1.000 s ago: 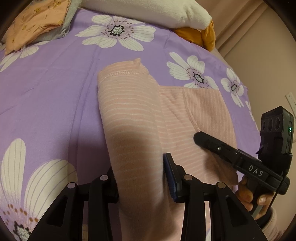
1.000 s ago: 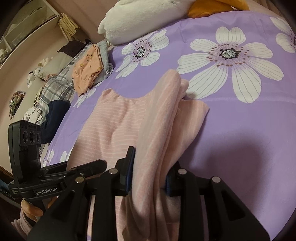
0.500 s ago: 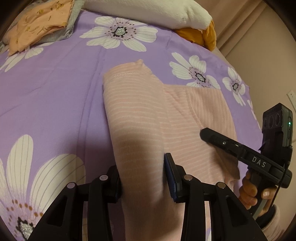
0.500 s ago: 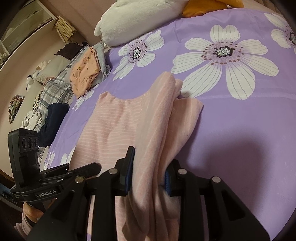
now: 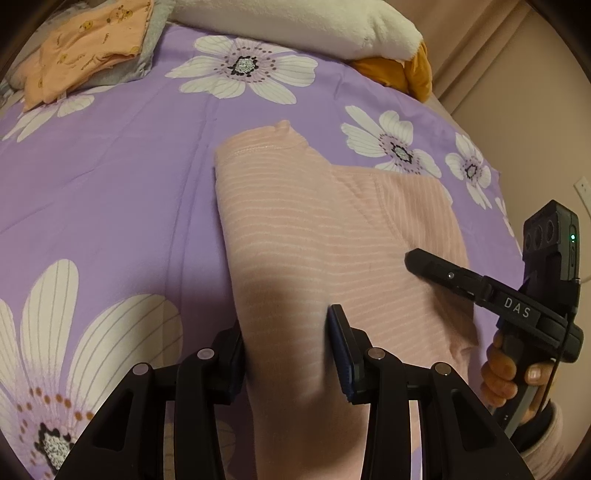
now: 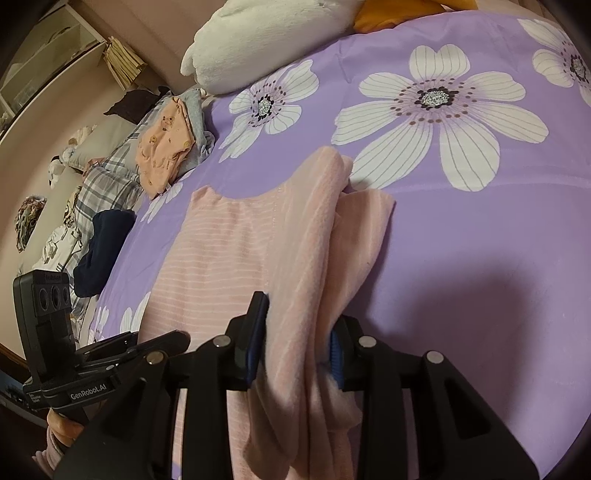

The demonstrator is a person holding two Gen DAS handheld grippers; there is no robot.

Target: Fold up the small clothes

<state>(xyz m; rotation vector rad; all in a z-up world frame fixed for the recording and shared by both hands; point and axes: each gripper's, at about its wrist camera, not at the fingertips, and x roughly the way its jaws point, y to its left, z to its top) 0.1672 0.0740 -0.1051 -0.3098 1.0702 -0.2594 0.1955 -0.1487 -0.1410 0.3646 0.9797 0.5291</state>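
Centrally on the purple floral bedspread [image 5: 110,192] a pink striped garment [image 5: 295,229] is laid out, its far end flat on the bed and its near end lifted into the two tools. One near edge of the fabric is clamped between the closed fingers of the left gripper [image 5: 288,350], so that a folded band of cloth runs from the jaws toward the far hem. The opposite near edge, bunched into thick vertical folds, is pinched by the right gripper [image 6: 295,343], whose blue-padded fingers are pressed against the cloth on both sides. In the left wrist view the right gripper [image 5: 480,288] is seen at the right, held by a hand [image 5: 509,373]. At the far left of the bed a folded orange printed garment [image 6: 162,147] is stacked on grey clothing [image 6: 195,114]. A white plush pillow [image 5: 295,26] is placed along the far edge, with an orange-yellow cushion [image 5: 402,70] touching it. Plaid fabric [image 6: 107,177] and a dark blue item [image 6: 99,251] are located further left.
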